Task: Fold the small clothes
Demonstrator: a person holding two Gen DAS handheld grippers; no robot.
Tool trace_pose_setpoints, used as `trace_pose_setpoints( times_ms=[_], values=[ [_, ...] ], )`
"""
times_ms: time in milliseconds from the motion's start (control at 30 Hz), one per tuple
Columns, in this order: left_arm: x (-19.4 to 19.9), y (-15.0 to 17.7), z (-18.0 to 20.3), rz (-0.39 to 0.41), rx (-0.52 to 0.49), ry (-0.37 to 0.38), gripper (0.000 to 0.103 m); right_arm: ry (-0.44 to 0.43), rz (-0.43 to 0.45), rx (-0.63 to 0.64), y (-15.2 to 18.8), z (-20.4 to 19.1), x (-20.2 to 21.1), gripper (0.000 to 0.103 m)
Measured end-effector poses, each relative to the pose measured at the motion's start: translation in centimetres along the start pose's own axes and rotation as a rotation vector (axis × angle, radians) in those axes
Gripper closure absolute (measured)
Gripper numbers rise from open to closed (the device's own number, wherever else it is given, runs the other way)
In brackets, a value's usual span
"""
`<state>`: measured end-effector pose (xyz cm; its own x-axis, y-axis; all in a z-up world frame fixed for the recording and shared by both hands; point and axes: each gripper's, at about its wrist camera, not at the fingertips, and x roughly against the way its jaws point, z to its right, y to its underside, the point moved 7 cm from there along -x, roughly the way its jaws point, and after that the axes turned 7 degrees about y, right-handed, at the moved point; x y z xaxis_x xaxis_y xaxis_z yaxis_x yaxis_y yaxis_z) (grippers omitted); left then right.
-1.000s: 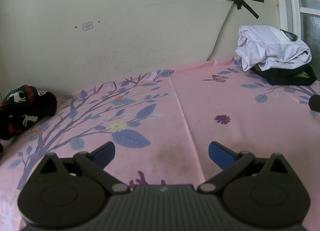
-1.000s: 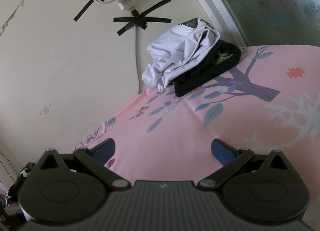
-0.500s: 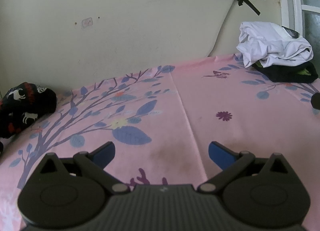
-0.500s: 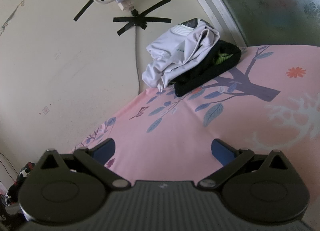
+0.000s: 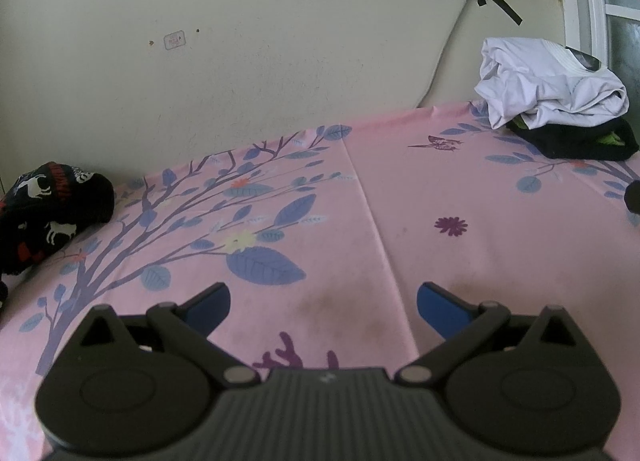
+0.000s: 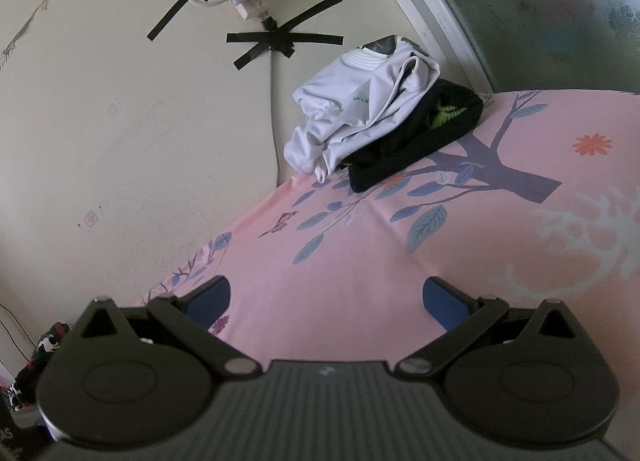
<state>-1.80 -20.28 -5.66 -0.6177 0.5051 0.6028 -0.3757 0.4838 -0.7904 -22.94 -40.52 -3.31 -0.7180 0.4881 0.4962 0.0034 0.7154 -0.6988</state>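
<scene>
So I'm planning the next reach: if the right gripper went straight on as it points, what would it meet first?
Probably the white garment heaped on the black one, past bare pink sheet; the right gripper is open and empty. Depth is unclear.

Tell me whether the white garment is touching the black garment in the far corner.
Touching. In the right wrist view the white garment lies draped over the black garment, with no gap between them; the left wrist view shows the same stack.
</scene>
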Motion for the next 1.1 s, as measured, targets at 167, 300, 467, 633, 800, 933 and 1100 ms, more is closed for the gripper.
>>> trace_pose_setpoints(
  times_ms=[167, 300, 467, 633, 800, 933, 1100],
  values=[
    [-0.08, 0.09, 0.03, -0.005, -0.008, -0.004, 0.0, 0.0, 0.0, 0.0, 0.0, 0.01, -0.01, 0.006],
    [-0.1, 0.13, 0.09, -0.007, -0.012, -0.008, 0.0, 0.0, 0.0, -0.001, -0.01, 0.01, 0.01, 0.006],
    [-0.17, 0.15, 0.08, -0.012, -0.015, -0.011, 0.0, 0.0, 0.0, -0.001, -0.02, -0.01, 0.0, 0.006],
    [-0.2, 0.19, 0.13, -0.015, -0.026, -0.015, 0.0, 0.0, 0.0, -0.001, -0.03, 0.02, 0.03, 0.006],
    [-0.19, 0.25, 0.09, -0.016, -0.036, -0.014, 0.0, 0.0, 0.0, -0.001, -0.04, 0.02, 0.04, 0.006],
    [-0.23, 0.24, 0.14, -0.018, -0.041, -0.014, 0.0, -0.001, 0.0, -0.001, -0.05, 0.02, 0.03, 0.006],
    [-0.21, 0.23, 0.27, -0.018, -0.05, -0.016, 0.0, -0.001, 0.0, -0.001, -0.06, 0.05, 0.0, 0.006]
  ],
)
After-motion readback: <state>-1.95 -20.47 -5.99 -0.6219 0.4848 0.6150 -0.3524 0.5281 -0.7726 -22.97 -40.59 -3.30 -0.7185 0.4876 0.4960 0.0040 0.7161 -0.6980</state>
